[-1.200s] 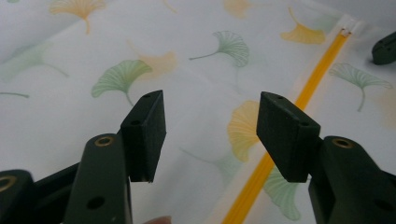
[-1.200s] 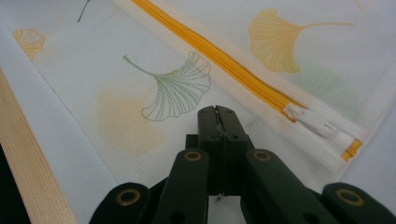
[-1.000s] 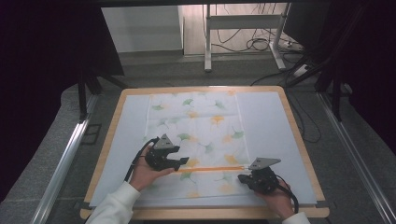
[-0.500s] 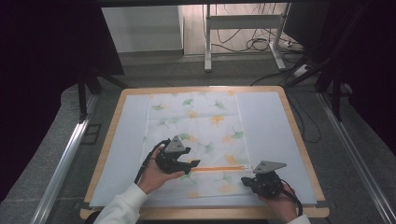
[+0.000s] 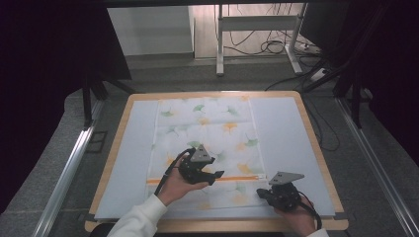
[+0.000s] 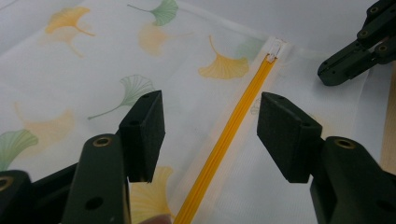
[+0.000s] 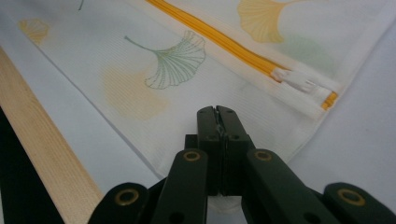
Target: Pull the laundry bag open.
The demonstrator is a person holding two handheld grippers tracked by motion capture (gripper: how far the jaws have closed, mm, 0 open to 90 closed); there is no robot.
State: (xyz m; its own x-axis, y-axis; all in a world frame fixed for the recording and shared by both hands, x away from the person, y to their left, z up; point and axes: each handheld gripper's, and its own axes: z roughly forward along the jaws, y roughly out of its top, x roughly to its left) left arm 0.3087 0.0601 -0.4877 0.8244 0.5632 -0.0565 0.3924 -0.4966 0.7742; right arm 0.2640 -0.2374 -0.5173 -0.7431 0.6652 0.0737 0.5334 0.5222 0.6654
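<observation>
A white mesh bag (image 5: 207, 128) printed with ginkgo leaves lies flat on the table mat, and an orange zipper (image 5: 237, 177) crosses it near the front. My left gripper (image 5: 215, 176) is open over the zipper's middle; in the left gripper view its jaws straddle the zipper (image 6: 233, 130) without touching it. The white zipper pull (image 6: 275, 46) sits at the far end. My right gripper (image 5: 261, 192) is shut, with its tips (image 7: 217, 114) over the bag's near right corner, just short of the pull (image 7: 296, 81). Whether cloth is pinched between the jaws is hidden.
The pale mat (image 5: 286, 133) covers a wood-rimmed table (image 5: 316, 148); the wooden front rim (image 7: 46, 154) runs close beside the right gripper. Metal rails flank the table, and cables lie on the floor behind it. The right gripper (image 6: 355, 51) appears beyond the zipper's end.
My left gripper has moved to the right along the zipper toward the right gripper. The right gripper has stayed almost where it was at the bag's corner.
</observation>
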